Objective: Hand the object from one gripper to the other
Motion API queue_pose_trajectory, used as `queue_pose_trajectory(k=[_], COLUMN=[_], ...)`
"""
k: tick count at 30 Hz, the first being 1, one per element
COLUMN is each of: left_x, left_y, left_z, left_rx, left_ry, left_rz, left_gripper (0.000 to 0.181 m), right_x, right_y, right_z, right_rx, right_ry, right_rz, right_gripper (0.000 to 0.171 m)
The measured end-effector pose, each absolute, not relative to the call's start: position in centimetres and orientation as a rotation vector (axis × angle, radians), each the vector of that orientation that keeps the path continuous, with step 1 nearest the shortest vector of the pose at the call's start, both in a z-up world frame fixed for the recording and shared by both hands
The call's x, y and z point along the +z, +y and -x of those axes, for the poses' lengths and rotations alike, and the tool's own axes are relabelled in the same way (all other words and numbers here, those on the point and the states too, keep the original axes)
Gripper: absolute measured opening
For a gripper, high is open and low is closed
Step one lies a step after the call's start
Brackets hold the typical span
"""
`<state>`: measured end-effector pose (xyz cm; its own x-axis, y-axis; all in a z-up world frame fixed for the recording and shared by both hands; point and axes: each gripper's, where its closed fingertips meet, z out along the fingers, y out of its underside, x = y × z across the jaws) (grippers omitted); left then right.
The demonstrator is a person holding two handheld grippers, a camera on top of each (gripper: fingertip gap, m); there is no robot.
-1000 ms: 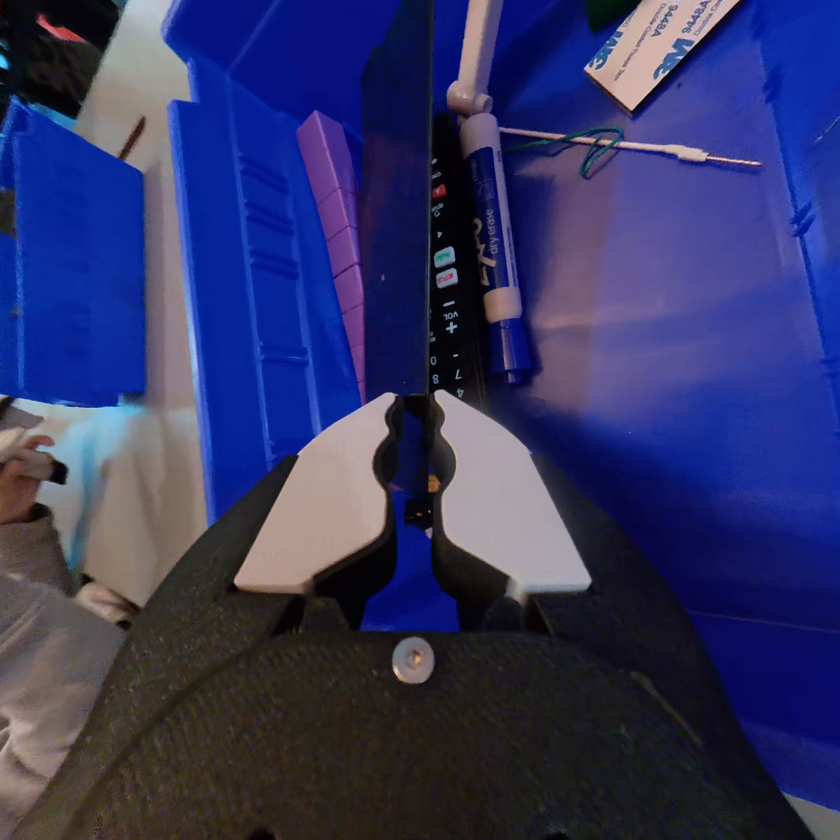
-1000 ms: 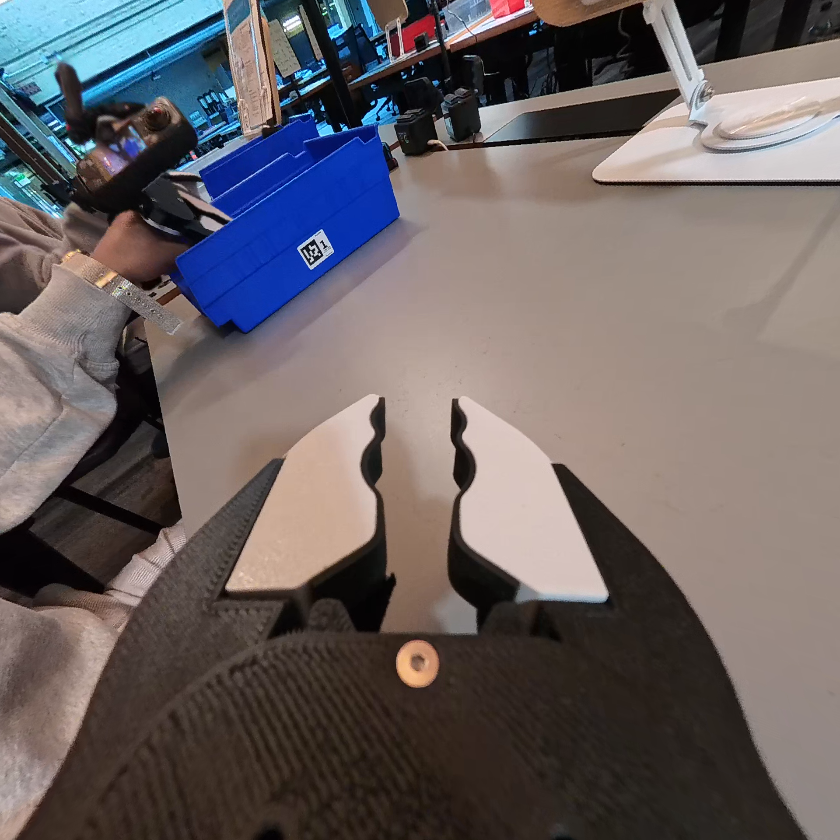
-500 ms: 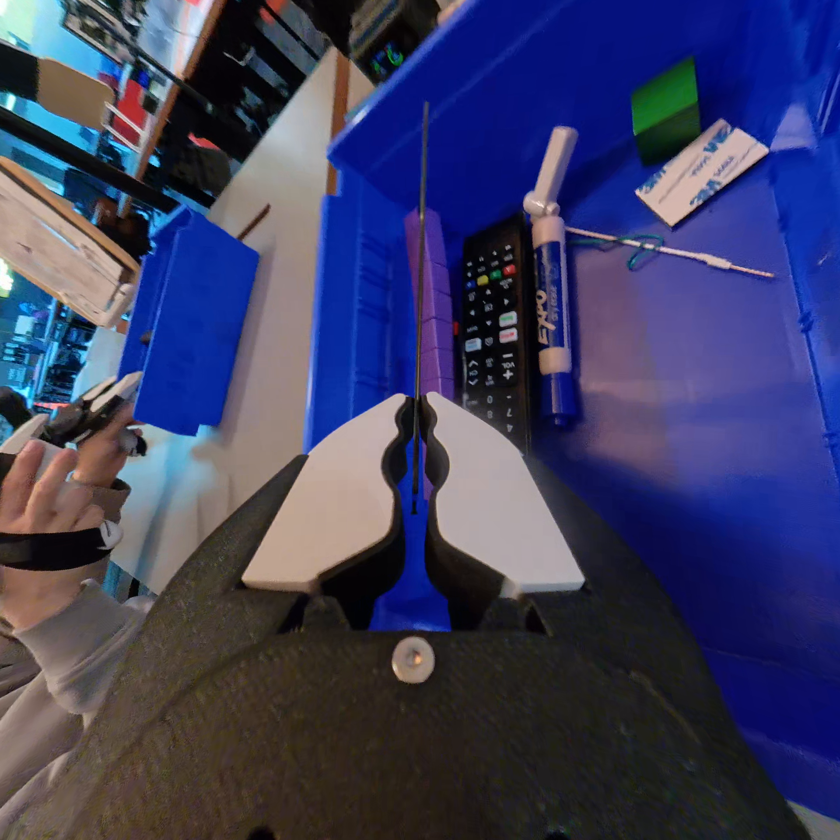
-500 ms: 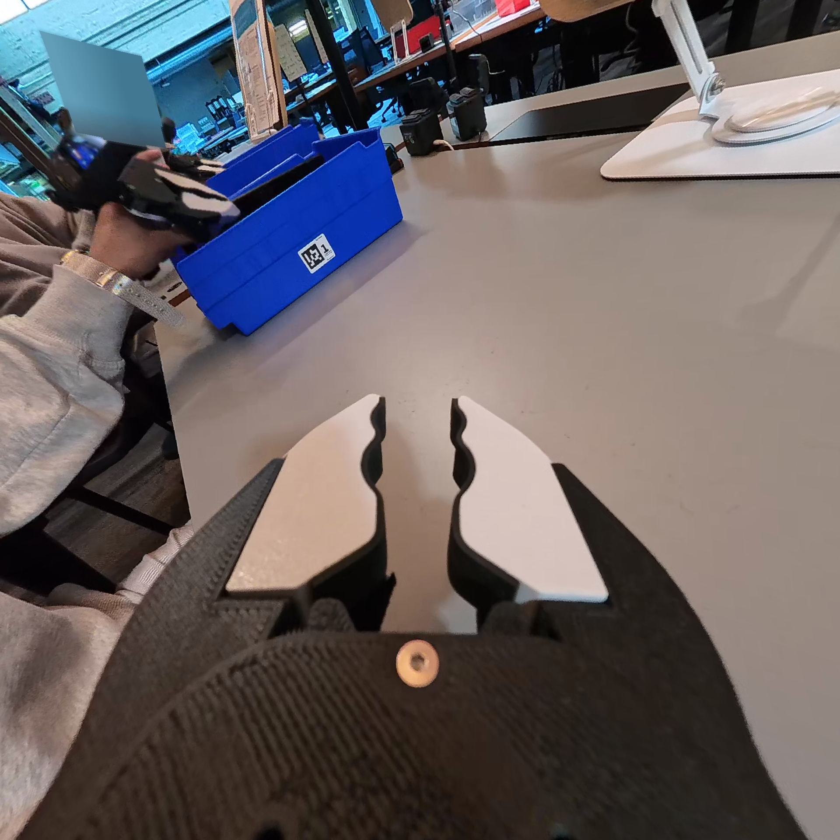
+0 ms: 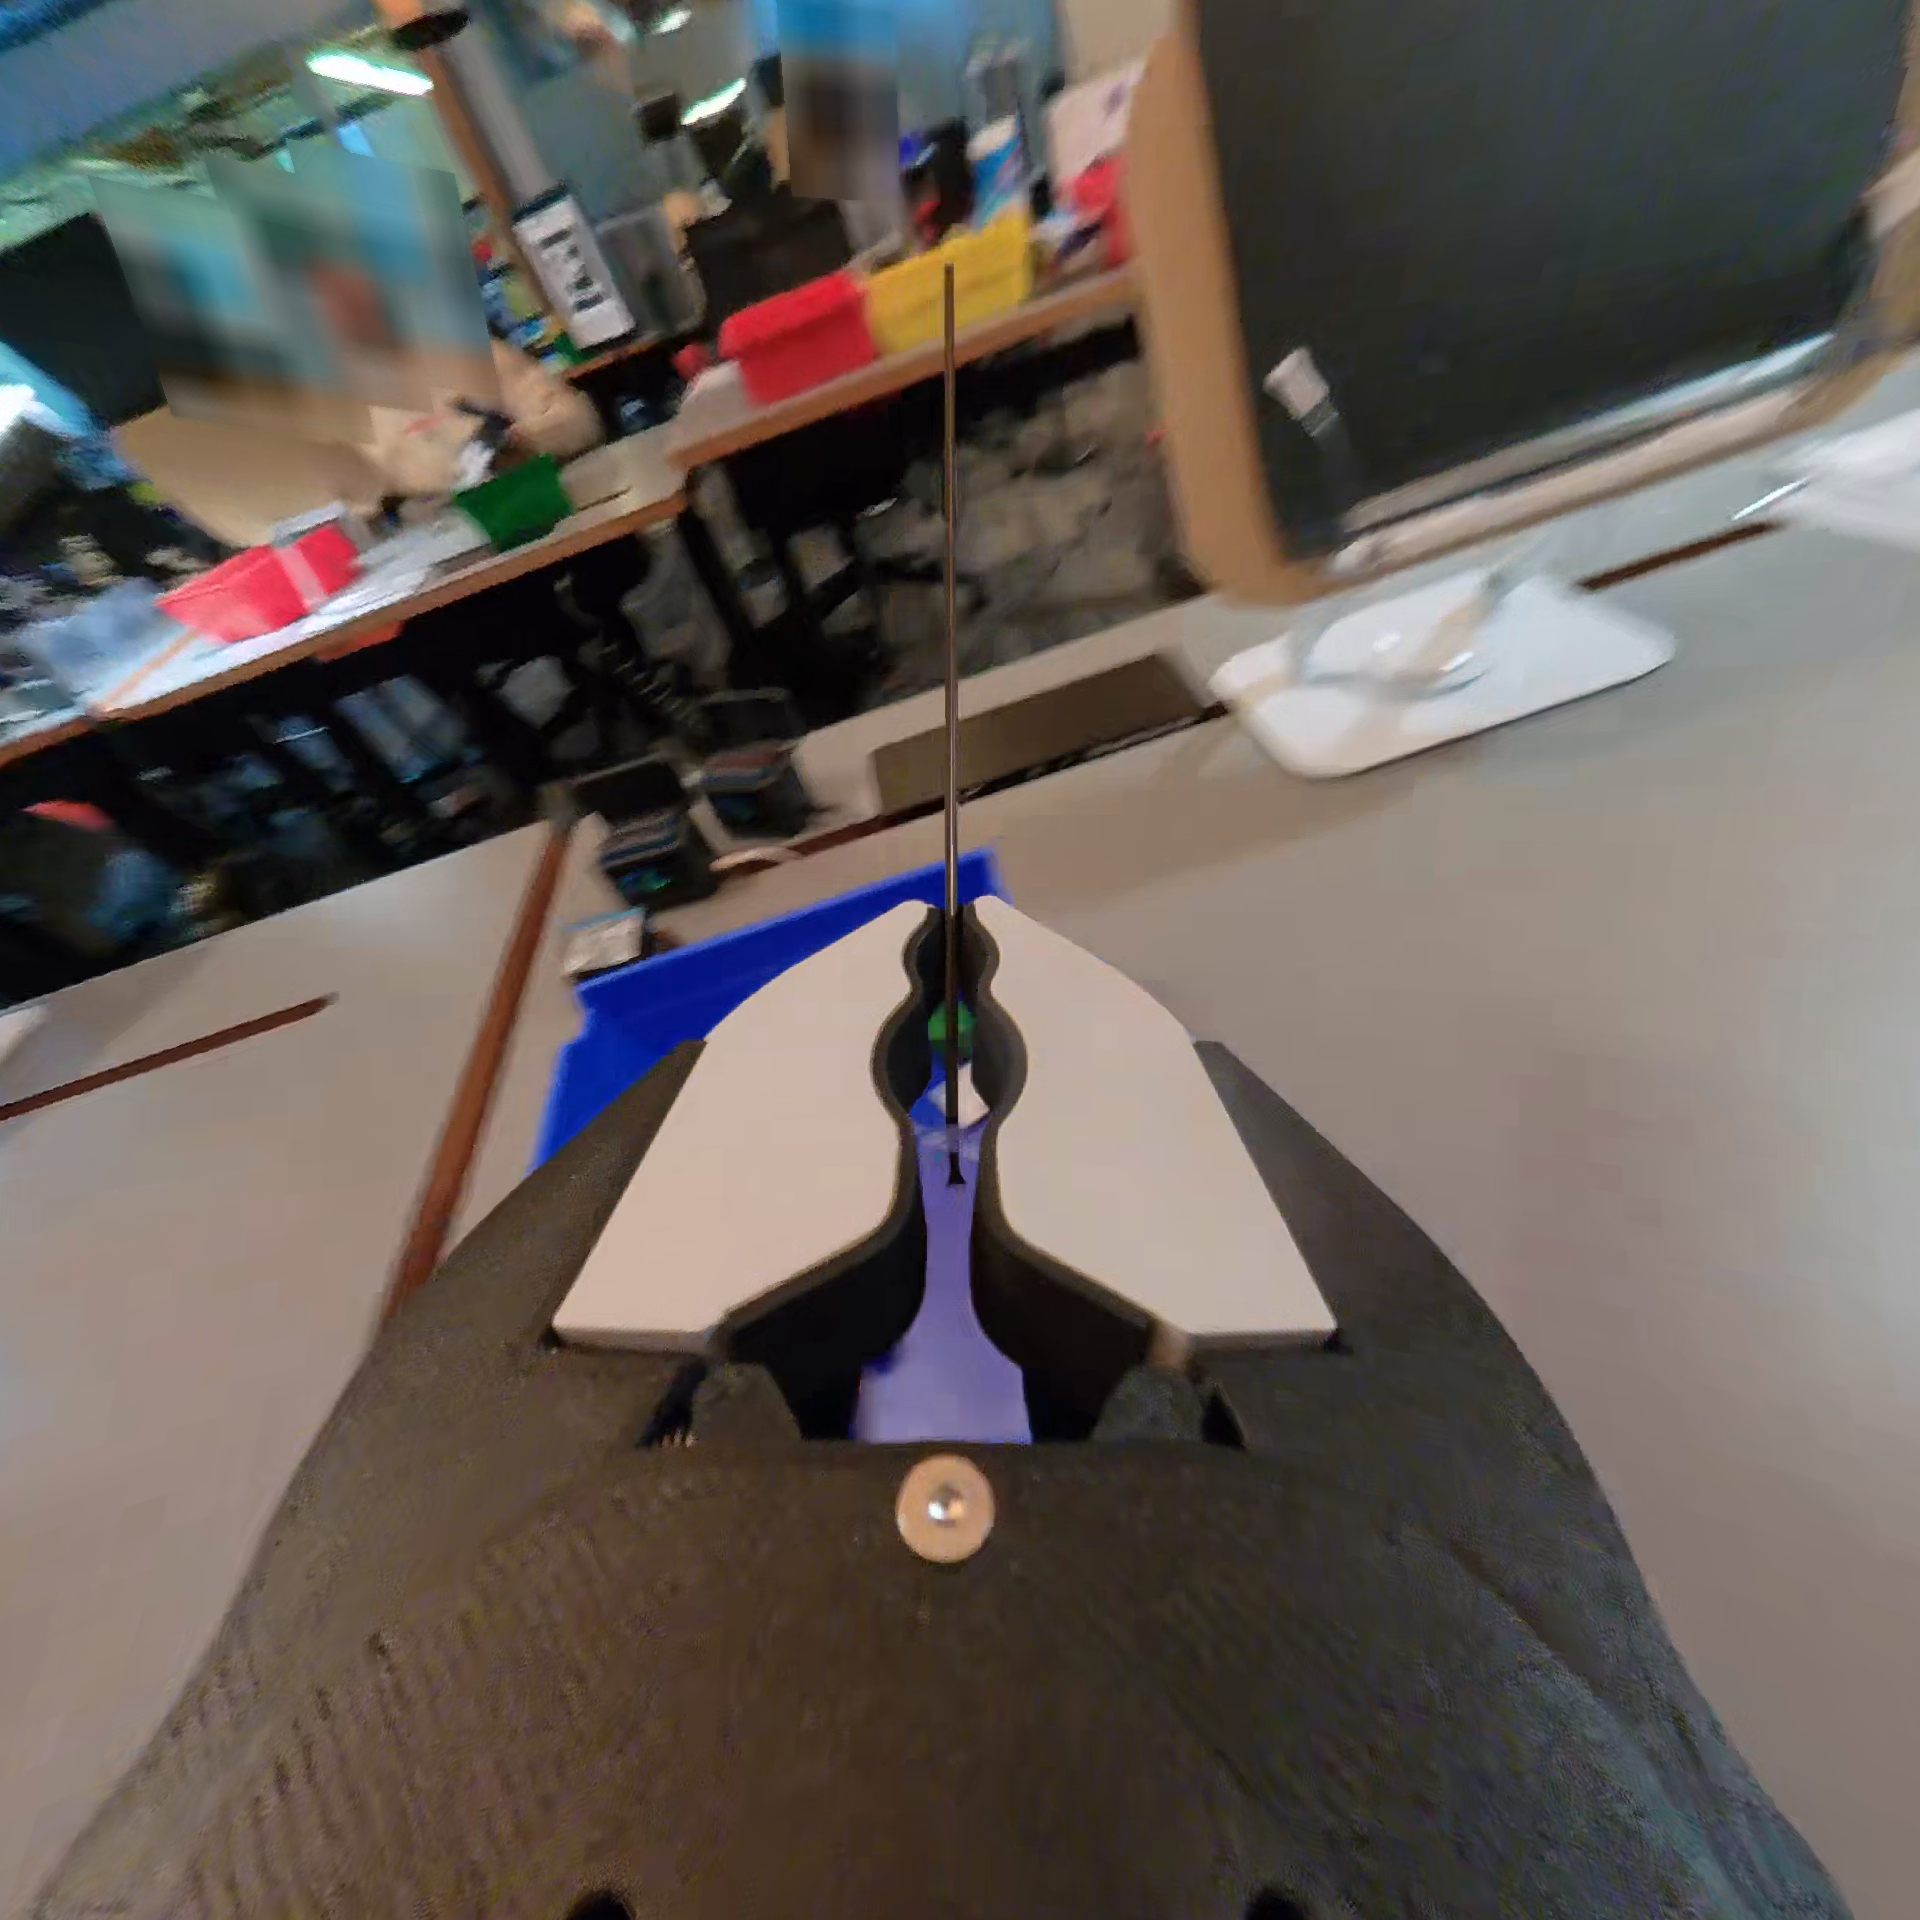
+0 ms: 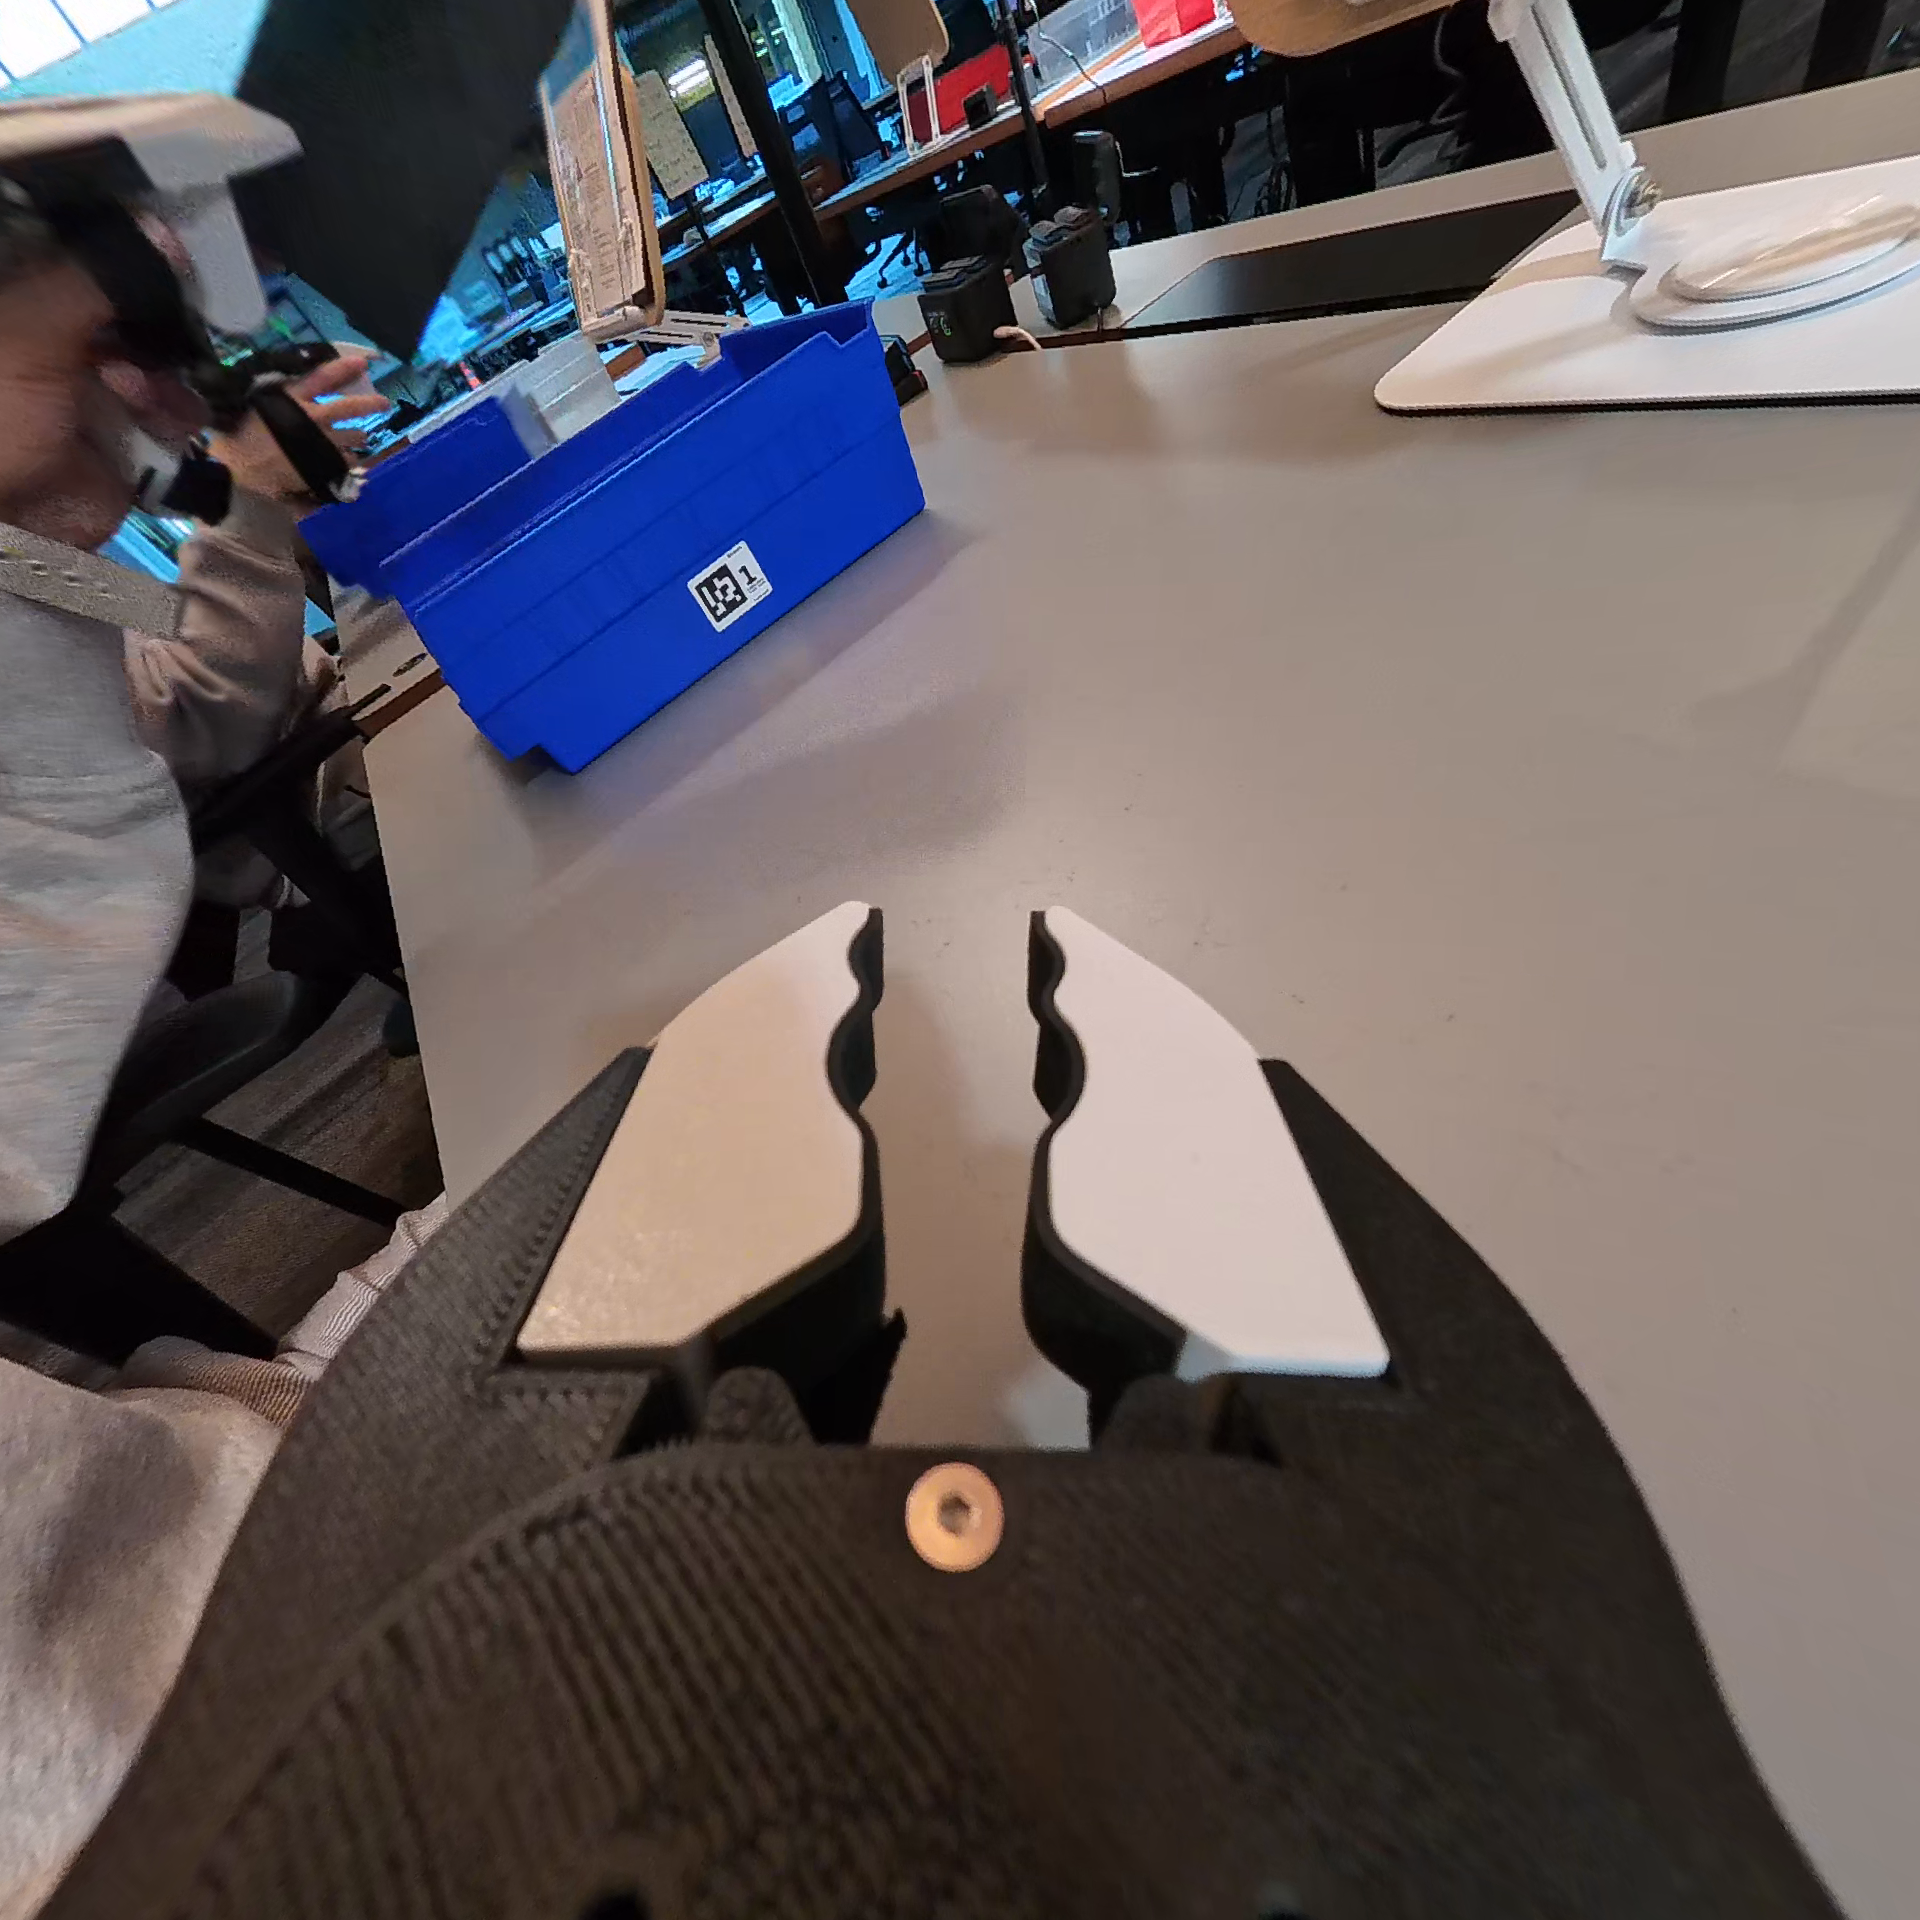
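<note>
My left gripper [image 5: 951, 914] is shut on a thin dark flat sheet [image 5: 949, 571]. In the left wrist view the sheet shows edge-on as a black line rising straight up from the fingertips, above the blue bin [image 5: 727, 987]. In the right wrist view the sheet [image 6: 405, 156] shows as a wide dark panel held high at the top left, over the bin [image 6: 665, 540]. My right gripper [image 6: 956, 920] is open and empty, low over the grey table [image 6: 1351, 831], well to the right of the bin.
A white monitor stand base [image 6: 1662, 312] sits at the table's far right and also shows in the left wrist view [image 5: 1455, 675]. Black chargers [image 6: 1018, 281] stand behind the bin. A person's grey sleeve [image 6: 83, 883] is at the left. The table edge [image 6: 405, 935] runs at the left. One gripper's finger ends stand about 40 cm off the other's.
My left gripper has lifted out of the blue bin with the sheet and tipped up to face across the room. My right gripper has stayed open and hardly moved.
</note>
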<state>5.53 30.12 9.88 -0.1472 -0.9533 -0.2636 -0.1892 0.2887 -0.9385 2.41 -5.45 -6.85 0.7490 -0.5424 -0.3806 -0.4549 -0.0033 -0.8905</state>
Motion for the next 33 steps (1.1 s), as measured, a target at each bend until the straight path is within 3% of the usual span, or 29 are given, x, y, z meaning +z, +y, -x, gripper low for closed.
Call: queue_pose_trajectory(k=[1,7,16,21,24,26,27,33], left_x=[10.5,11.3,6.6,2.7,1.6,0.9,0.7,-0.1], left_y=[28.7,18.3,4.7,0.3,-1.6,-2.3,-2.3,-2.0], left_z=[-5.3,-3.9,-0.7,0.9,2.2,2.6,2.6,2.3], left_rx=[-1.078,-1.735,-2.658,-2.857,-2.848,-2.802,-2.795,-2.757], left_ry=[1.581,1.723,1.668,1.682,1.797,1.854,1.856,1.897], left_rz=[1.072,0.985,0.862,1.005,0.958,0.928,0.914,0.885], left_gripper=[0.0,0.0,0.0,0.0,0.0,0.0,0.0,0.002], right_x=[-6.8,-5.7,-0.5,2.2,1.8,1.6,1.7,1.1], right_y=[-5.4,-4.2,-1.8,-3.1,-3.5,-3.7,-3.7,-3.3], right_z=[-2.4,-1.4,2.1,1.8,1.3,1.5,1.7,1.8], right_rx=[-0.081,-0.026,0.091,0.155,0.159,0.161,0.174,0.227], right_ry=[0.812,0.75,0.491,0.519,0.547,0.529,0.519,0.545], right_rz=[1.631,1.585,1.358,1.12,1.117,1.14,1.147,1.176], right_gripper=[0.027,0.03,0.054,0.061,0.043,0.012,0.004,0.002])
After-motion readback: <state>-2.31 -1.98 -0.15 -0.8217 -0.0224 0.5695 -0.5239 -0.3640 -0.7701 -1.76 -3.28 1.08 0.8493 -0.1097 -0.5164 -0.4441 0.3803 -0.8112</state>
